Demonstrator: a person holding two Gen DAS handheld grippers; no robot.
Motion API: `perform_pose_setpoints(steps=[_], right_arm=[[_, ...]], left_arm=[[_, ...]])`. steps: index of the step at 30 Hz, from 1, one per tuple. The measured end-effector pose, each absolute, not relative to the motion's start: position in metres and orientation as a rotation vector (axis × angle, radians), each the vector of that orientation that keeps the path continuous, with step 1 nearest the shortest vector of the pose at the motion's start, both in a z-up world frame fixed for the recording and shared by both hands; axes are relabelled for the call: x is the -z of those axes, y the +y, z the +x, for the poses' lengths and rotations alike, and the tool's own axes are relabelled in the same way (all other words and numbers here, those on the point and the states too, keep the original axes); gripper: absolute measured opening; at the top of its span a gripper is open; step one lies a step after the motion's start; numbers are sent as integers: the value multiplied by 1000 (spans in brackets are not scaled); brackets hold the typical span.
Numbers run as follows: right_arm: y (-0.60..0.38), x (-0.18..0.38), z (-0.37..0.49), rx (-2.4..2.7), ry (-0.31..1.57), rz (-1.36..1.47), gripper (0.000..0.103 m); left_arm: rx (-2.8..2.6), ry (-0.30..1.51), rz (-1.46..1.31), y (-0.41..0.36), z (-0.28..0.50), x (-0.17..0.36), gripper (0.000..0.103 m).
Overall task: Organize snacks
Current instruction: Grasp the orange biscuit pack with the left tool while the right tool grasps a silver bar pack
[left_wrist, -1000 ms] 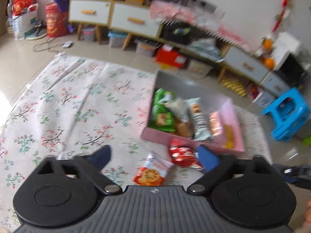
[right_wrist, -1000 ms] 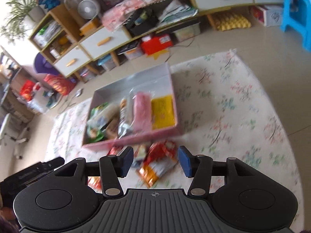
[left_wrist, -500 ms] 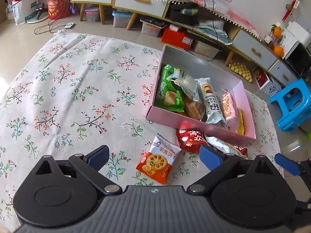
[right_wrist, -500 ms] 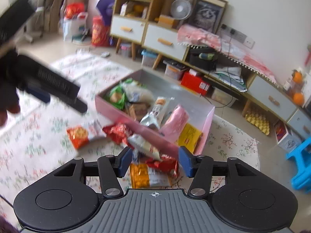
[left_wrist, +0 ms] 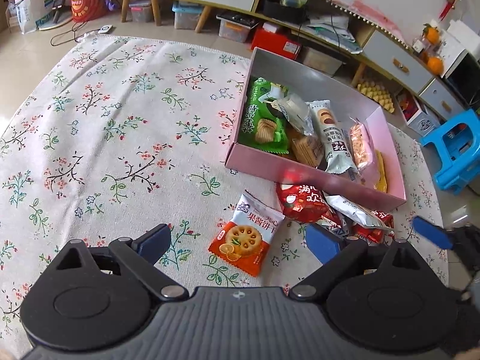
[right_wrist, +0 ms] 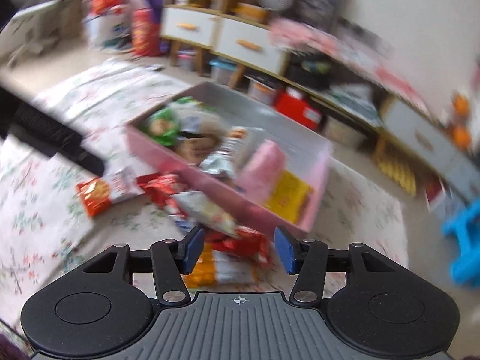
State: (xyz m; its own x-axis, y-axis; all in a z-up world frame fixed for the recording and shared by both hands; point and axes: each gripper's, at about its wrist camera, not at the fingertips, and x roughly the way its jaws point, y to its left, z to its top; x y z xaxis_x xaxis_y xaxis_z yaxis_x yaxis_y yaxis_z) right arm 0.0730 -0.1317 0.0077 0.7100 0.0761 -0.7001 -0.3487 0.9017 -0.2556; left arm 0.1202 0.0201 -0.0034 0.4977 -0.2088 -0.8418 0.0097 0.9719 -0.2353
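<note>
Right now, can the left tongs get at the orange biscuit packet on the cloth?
Probably yes. The left tongs stand open just above the orange biscuit packet, which lies alone on the floral cloth, with nothing over it. The red packet sits apart to its right.

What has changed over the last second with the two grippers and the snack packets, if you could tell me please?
The left gripper has come down toward the orange biscuit packet, jaws open and empty. The right gripper has rolled and swung over the red packets in front of the pink box, also open and empty. Nothing was gripped or released. The box, its contents and the loose packets lie as before.
</note>
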Motion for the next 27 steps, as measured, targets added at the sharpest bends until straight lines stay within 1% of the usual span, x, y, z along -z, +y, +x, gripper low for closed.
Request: perform_pose_setpoints(steps=[3, 5, 6, 8, 9, 10, 12, 15, 18, 20, 21, 23, 24, 25, 27], right_arm=[[-115, 0, 77, -245, 686, -454, 48], [-108, 9, 84, -250, 702, -492, 31], [-108, 12, 88, -253, 729, -477, 19], [-115, 4, 91, -250, 750, -393, 14], [-120, -6, 92, -240, 752, -334, 10], [-128, -17, 93, -232, 754, -257, 7], [-146, -39, 92, -238, 759, -87, 6], [-168, -60, 85, -243, 753, 83, 6], [-185, -68, 80, -248, 760, 180, 6], [-192, -69, 79, -226, 759, 190, 6], [-195, -68, 81, -212, 760, 193, 6], [-200, -67, 82, -199, 764, 205, 6], [-202, -66, 82, -193, 767, 210, 6], [-202, -64, 83, -190, 769, 213, 6], [-202, -64, 84, -192, 770, 219, 6]], left_arm=[[125, 1047, -226, 24, 121, 3, 96], [111, 1051, -241, 28, 123, 4, 96], [104, 1057, -244, 30, 124, 5, 94], [99, 1072, -253, 33, 125, 8, 92], [102, 1078, -259, 34, 126, 9, 92], [106, 1081, -261, 35, 126, 10, 92], [115, 1081, -248, 33, 125, 11, 92], [134, 1086, -191, 22, 123, 16, 92], [159, 1103, -115, 6, 122, 25, 90], [161, 1107, -53, -3, 123, 32, 87], [161, 1105, -24, -7, 123, 36, 85], [159, 1107, 26, -13, 124, 43, 73], [157, 1097, 56, -16, 124, 44, 70], [151, 1075, 94, -19, 122, 44, 57], [173, 1057, 113, -22, 120, 42, 46]])
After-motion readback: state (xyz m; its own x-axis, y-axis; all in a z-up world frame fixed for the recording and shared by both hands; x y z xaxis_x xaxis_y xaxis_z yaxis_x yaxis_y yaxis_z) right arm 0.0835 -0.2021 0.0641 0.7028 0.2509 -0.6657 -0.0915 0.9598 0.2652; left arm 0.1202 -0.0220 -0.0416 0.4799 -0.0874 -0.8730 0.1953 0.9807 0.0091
